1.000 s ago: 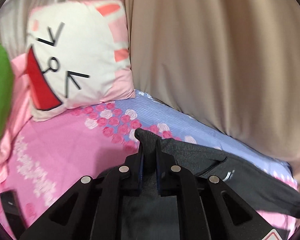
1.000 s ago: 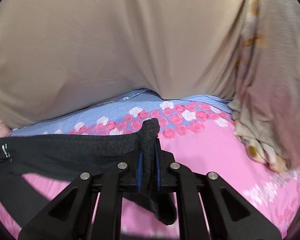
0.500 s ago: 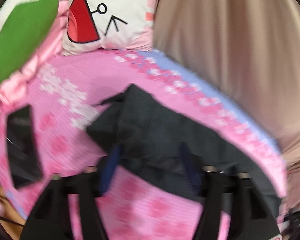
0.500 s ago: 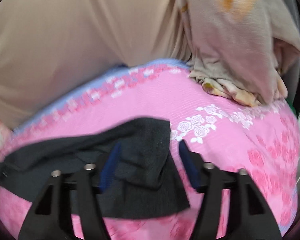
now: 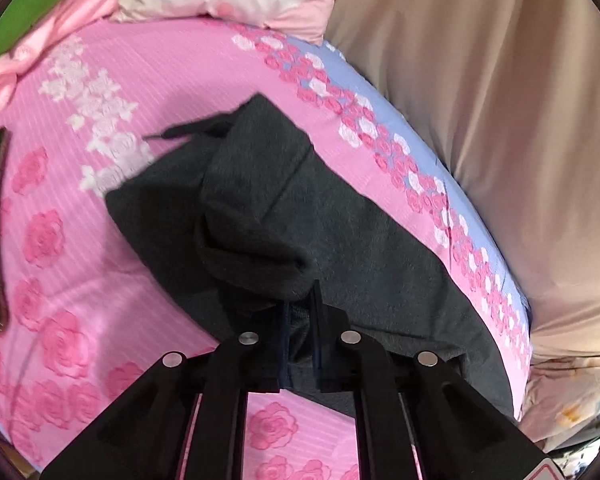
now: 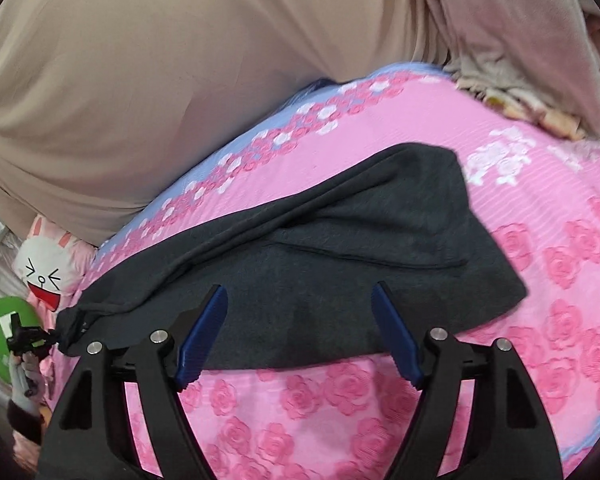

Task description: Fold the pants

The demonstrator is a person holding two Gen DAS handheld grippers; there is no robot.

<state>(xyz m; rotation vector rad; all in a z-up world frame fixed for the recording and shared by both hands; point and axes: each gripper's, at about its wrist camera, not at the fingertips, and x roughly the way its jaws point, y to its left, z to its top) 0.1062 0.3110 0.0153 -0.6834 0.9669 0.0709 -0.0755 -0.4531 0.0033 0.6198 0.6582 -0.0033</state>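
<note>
I see one pair of dark grey knit pants point(image 6: 300, 264) lying folded lengthwise on the pink rose-print bedsheet point(image 6: 560, 264). My left gripper point(image 5: 300, 320) is clamped on a bunched fold; my right gripper point(image 6: 300, 332) hovers wide open, holding nothing.

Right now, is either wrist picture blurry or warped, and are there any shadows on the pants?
Left wrist view: heavy fisheye bending, left edge smeared, the closed left tongs throw shade on the pants. Right wrist view: sharper, curved bedsheet, open right tongs leave a dark patch on the cloth.
</note>
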